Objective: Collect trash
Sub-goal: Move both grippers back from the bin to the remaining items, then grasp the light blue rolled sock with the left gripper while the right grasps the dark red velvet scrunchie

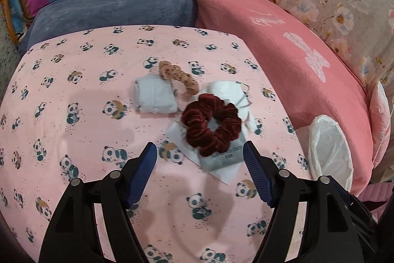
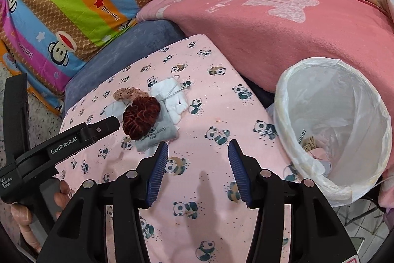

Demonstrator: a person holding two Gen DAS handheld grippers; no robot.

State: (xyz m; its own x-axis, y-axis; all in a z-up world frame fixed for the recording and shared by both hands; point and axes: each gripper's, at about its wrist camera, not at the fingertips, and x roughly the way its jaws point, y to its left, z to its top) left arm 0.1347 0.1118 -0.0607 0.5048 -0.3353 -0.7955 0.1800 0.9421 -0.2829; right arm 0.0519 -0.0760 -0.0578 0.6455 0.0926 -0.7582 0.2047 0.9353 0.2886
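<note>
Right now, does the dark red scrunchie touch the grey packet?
Touching: the left wrist view shows the dark red scrunchie lying on the grey packet, overlapping its upper part.

light: bright, even | shadows: soft, faint on cloth | edges: strong fisheye bending, dark corners | focus: sharp

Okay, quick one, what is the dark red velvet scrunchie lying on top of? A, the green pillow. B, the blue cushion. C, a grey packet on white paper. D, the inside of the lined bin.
C: the dark red scrunchie rests partly on a grey packet with white paper under it, on the panda-print cloth, apart from the lined bin.
</note>
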